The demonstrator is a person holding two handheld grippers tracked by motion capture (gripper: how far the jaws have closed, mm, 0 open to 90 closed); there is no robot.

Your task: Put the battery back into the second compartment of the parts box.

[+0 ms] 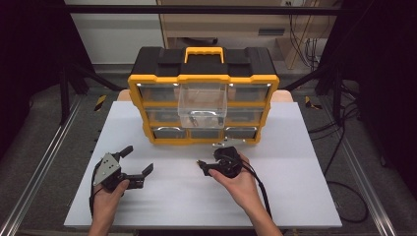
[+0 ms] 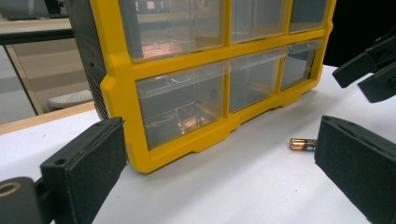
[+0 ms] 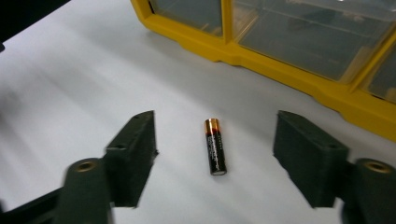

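The battery (image 3: 215, 146) lies flat on the white table (image 3: 70, 84), just in front of the yellow lower edge of the organizer (image 3: 299, 70). In the right gripper view it sits between the two black jaws of the right gripper (image 3: 215, 158) — roughly midway, with bare table on either side, so neither pad touches it. Its copper-coloured end points away from the camera, toward the organizer, and its black body runs back along the line of the jaws. The right gripper's jaws stand apart around the battery, not yet clamped on it.

In the high view the right gripper (image 1: 202, 167) is low over the table in front of the organizer, a hand (image 1: 241, 184) wrapped round its body, its tips turned toward the left side of the table. The battery itself is too small to make out there.

The left gripper (image 1: 138, 161) rests well to the left, its jaws spread wide and holding nothing. In the left gripper view the battery (image 2: 301, 144) shows just beside the inner edge of the jaw at that picture's right, partly hidden behind it, while the right gripper's dark tips hang above it.

The organizer (image 1: 203, 96) stands upright at the far middle of the table, with one clear drawer (image 1: 202, 104) pulled out from its top row — the other drawers are pushed in.
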